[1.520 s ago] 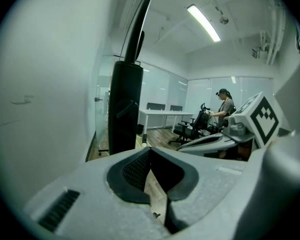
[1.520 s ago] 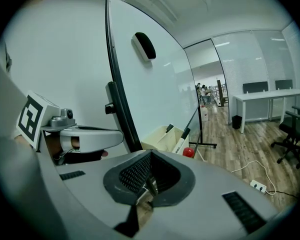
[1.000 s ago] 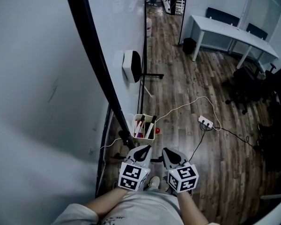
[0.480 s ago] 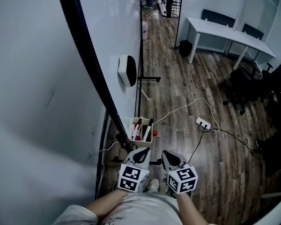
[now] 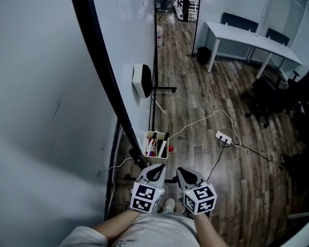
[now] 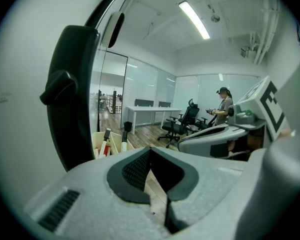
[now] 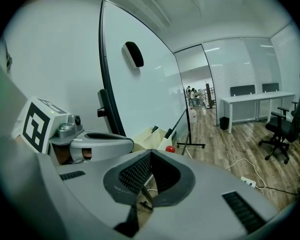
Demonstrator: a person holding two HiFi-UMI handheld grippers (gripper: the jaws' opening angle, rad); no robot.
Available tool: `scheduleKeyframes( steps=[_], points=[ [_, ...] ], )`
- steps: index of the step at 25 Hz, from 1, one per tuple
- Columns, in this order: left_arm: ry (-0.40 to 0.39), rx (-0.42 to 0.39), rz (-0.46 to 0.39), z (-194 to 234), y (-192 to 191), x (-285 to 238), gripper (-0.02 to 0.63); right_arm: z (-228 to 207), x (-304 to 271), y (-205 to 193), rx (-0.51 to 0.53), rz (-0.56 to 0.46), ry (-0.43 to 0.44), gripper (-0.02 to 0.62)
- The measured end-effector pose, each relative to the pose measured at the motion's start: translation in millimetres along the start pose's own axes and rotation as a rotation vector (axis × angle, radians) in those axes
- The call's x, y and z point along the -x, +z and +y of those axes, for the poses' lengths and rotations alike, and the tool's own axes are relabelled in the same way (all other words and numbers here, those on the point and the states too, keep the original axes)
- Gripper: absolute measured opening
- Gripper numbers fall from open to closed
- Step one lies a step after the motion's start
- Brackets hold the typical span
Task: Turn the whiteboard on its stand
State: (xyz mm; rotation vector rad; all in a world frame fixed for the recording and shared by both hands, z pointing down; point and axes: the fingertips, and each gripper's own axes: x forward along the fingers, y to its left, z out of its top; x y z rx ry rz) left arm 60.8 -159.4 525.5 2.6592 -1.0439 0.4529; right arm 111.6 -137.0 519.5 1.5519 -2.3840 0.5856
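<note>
The whiteboard (image 5: 126,35) stands at left. Its black frame (image 5: 100,71) runs down toward the grippers, and an eraser (image 5: 142,80) sticks to its face. A cream box (image 5: 157,159) sits by the frame's lower end, just ahead of the left gripper (image 5: 156,166). It holds several markers (image 5: 153,143), tilted, some red, some black-capped. A red ball (image 5: 170,148) lies just beside the box, outside it. The left gripper is closed on nothing, close beside the frame. The right gripper (image 5: 181,170), beside it, is also closed and empty.
</note>
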Motion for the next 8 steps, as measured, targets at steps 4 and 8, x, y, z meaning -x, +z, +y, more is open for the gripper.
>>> scheduleKeyframes(
  steps=[4,8],
  points=[
    [-0.005,0.0,0.005,-1.0,0.6,0.7,0.011,0.7,-0.1,1.1,0.004,-0.003,0.001,-0.005],
    [-0.008,0.004,0.012,-2.3,1.0,2.2,0.011,0.7,1.2,0.4,-0.002,-0.004,-0.001,-0.005]
  ],
)
